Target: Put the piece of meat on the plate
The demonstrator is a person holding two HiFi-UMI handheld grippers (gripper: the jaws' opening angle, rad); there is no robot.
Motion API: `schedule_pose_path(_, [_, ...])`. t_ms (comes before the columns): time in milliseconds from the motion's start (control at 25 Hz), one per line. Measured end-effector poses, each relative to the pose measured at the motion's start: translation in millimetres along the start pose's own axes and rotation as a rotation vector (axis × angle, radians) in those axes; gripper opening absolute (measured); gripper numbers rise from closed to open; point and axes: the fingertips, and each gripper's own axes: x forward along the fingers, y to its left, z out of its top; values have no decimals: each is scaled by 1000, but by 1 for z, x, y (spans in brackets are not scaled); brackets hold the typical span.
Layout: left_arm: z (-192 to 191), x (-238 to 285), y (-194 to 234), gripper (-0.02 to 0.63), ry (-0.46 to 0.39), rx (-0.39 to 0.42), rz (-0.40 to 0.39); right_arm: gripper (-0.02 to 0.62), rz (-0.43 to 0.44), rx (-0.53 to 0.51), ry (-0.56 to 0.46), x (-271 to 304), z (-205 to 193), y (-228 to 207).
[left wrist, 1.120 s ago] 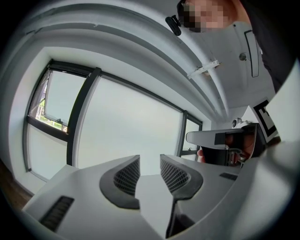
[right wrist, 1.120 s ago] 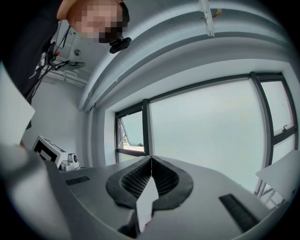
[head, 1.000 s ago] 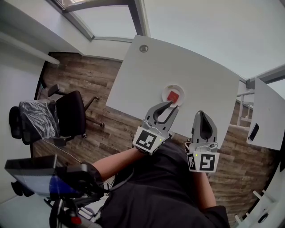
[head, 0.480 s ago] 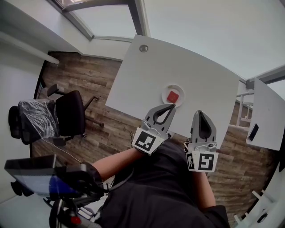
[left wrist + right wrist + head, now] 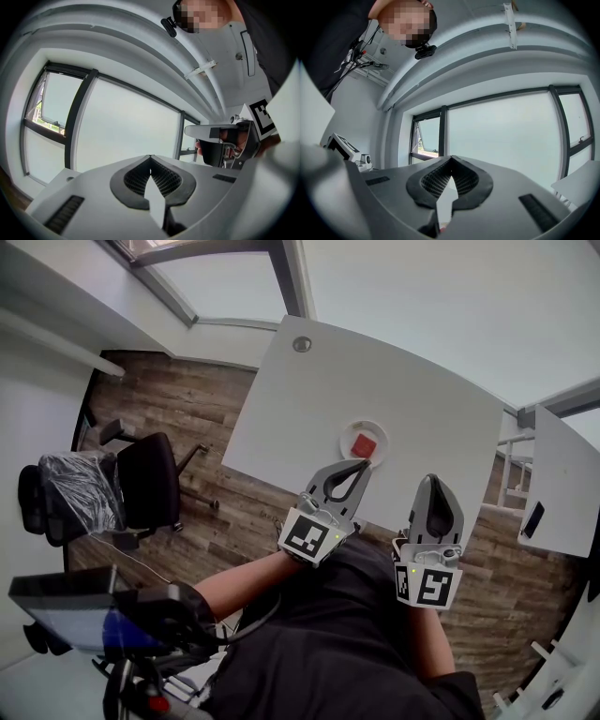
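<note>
Left gripper and right gripper, two in all, are both clenched on nothing; just beyond the left gripper's tips, one red piece of meat lies on one white plate on one table.

I count one plate bearing one piece of meat, two white tables, one office chair, and two grippers: left gripper, right gripper.

The piece of meat is red, plate and table white, floor brown wood-grain.
</note>
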Motion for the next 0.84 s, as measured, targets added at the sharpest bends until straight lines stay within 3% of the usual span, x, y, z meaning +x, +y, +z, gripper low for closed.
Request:
schedule_pose_path(480, [8, 2, 5, 6, 6, 26, 6, 6, 10, -17, 3, 7, 0, 0])
schedule_pose_path(840, [7, -3, 9, 6, -45, 24, 26, 6, 24, -9, 17, 6, -8, 2])
